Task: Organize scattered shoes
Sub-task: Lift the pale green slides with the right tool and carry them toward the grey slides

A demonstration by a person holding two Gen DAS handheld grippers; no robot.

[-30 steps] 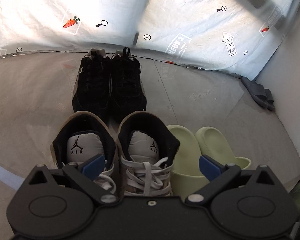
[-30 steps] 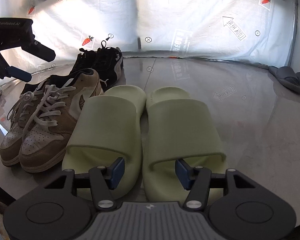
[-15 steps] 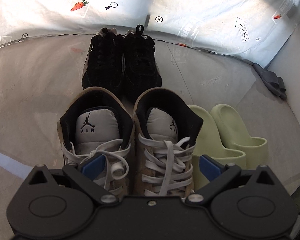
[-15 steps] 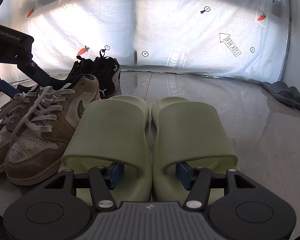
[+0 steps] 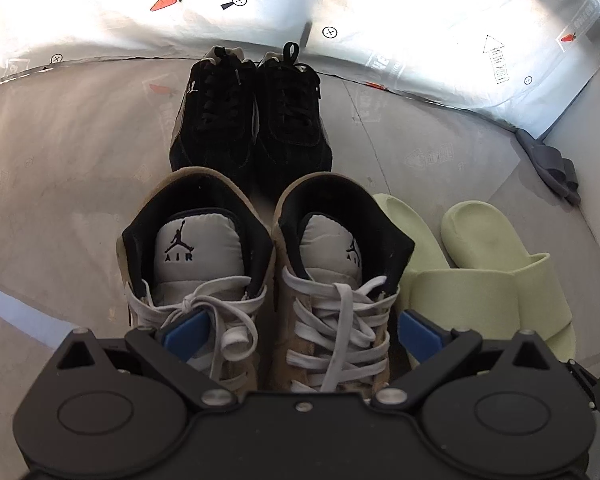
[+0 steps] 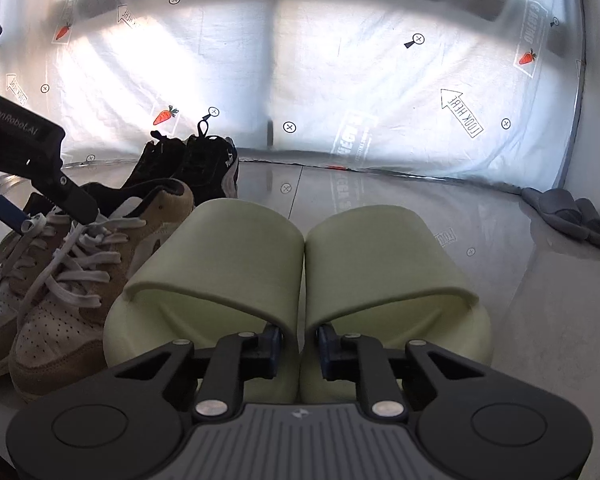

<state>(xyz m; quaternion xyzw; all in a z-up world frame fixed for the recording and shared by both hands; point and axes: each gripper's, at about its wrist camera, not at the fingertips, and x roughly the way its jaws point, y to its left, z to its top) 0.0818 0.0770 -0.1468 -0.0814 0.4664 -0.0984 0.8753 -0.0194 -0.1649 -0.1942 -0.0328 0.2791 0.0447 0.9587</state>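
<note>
Nearest, the right tongs pinch together the inner strap edges of two pale green slides, lying directly ahead. Left of these, the left tongs stand open around the laces of tan Air Jordan sneakers. Beyond sit black sneakers; far right, grey slippers on the floor.

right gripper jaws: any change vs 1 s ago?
Yes. The right gripper has closed inward, pinching the inner strap edges of the two green slides; they now touch, well in front of the carrot-print sheet.
</note>
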